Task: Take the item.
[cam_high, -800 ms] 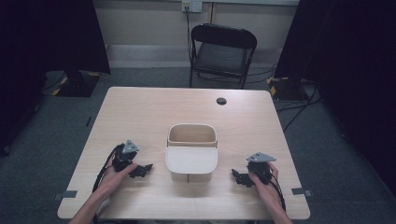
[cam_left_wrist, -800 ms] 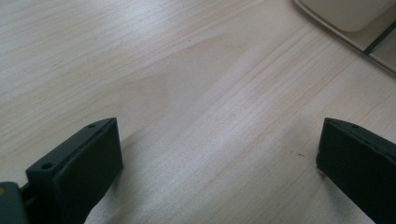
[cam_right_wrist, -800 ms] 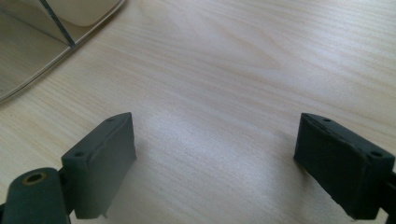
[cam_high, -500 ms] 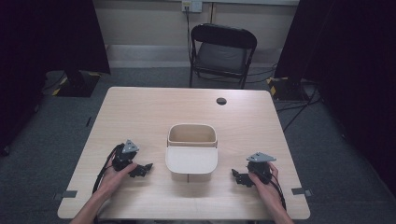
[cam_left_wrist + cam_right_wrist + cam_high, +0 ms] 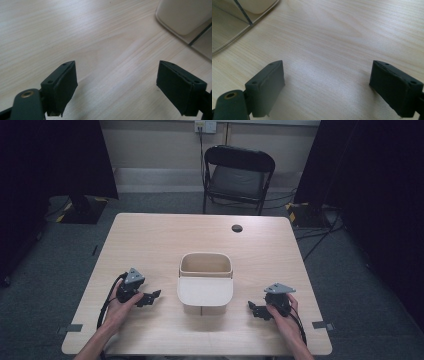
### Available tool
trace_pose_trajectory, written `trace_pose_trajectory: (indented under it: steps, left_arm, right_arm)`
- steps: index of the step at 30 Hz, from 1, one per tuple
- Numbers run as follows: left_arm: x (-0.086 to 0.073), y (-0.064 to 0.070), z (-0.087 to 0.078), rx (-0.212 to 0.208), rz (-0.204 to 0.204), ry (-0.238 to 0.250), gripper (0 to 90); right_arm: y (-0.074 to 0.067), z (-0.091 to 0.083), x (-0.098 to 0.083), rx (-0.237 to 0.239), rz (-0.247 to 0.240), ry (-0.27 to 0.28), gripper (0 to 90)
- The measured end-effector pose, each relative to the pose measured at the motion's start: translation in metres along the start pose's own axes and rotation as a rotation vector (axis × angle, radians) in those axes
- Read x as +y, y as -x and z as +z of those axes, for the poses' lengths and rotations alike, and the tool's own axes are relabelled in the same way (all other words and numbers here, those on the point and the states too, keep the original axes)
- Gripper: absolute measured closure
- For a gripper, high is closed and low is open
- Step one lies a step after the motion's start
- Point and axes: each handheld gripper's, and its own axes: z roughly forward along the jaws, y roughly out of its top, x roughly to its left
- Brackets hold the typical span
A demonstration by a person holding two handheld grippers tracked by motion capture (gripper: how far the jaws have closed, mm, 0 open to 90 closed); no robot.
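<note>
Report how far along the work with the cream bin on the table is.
Done: nothing visible. The cream bin stands upright mid-table, apart from both grippers, its inside apparently empty.
In hand: nothing. The left gripper and right gripper rest on the table either side of the bin, jaws open with bare wood between them.
Left: everything, starting with reaching for the bin. A small dark round thing sits near the far edge.

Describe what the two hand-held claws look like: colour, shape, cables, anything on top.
Both are black. The left claw and the right claw each carry a grey three-cornered plate on top and trail a black cable back along the forearm. Up close, each has two flat, blocky dark pads with small screw holes. The forearms are bare; no sleeves or gloves show.
</note>
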Motion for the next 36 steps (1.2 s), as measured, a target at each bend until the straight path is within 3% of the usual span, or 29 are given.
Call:
trace_pose_trajectory:
  steps: [5,8,10,16,19,23,35,36]
  left_arm:
    - [0.003,0.004,-0.006,-0.027,-0.019,0.041,16.3]
    - [0.005,0.009,-0.01,-0.041,-0.005,0.065,16.1]
    - [0.006,0.014,-0.013,-0.08,0.0,0.071,16.0]
    - [0.008,0.023,-0.014,-0.132,0.03,0.073,16.3]
    - [0.009,0.028,-0.015,-0.158,0.025,0.092,16.4]
    - [0.011,0.033,-0.019,-0.166,0.039,0.107,16.6]
    - [0.016,0.051,-0.027,-0.239,0.091,0.158,17.8]
    - [0.016,0.053,-0.026,-0.252,0.082,0.166,17.8]
  right_arm:
    - [0.0,0.0,0.0,0.002,-0.001,0.0,11.7]
    - [0.0,0.0,0.0,0.002,-0.001,0.0,11.6]
    - [0.0,0.0,0.0,0.002,-0.001,0.0,11.7]
    - [0.001,0.0,0.0,0.008,-0.007,0.0,11.6]
    - [0.001,0.0,0.0,0.008,-0.007,0.0,11.6]
    - [0.001,0.0,0.0,0.008,-0.007,0.0,11.6]
    - [0.001,0.0,0.0,0.01,-0.007,-0.002,11.6]
    - [0.001,0.0,0.0,0.011,-0.008,-0.002,11.6]
